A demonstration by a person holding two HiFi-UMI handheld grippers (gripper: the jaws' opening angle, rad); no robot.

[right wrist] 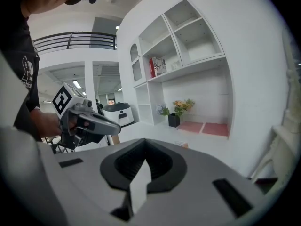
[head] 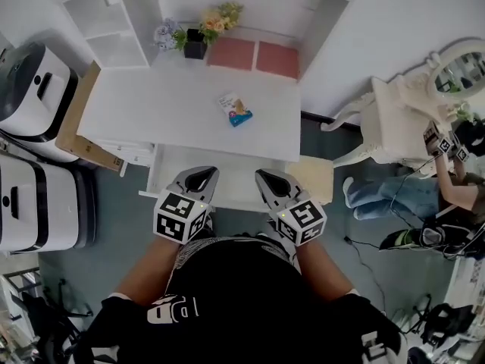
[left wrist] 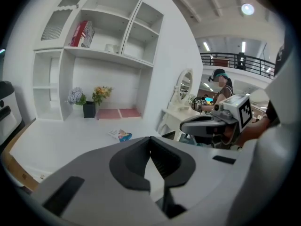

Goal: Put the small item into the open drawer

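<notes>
Only head view shows open white drawer (head: 227, 165). Small flat blue-white packet (head: 236, 110) on white desktop (head: 151, 105), long axis diagonal, upper-left to lower-right in head view. L gripper (head: 198, 179) & R gripper (head: 273, 182): jaws pressed together, nothing between.

Small item (head: 236, 110) on desk (head: 151, 105); flowers (head: 198, 32) behind; drawer (head: 227, 177) seemingly before.

Leaves open room over the white desk (head: 151, 105) all round the small packet (head: 236, 109), blocked only far back by the flower pot (head: 195, 48) and shelves (head: 114, 21).
</notes>
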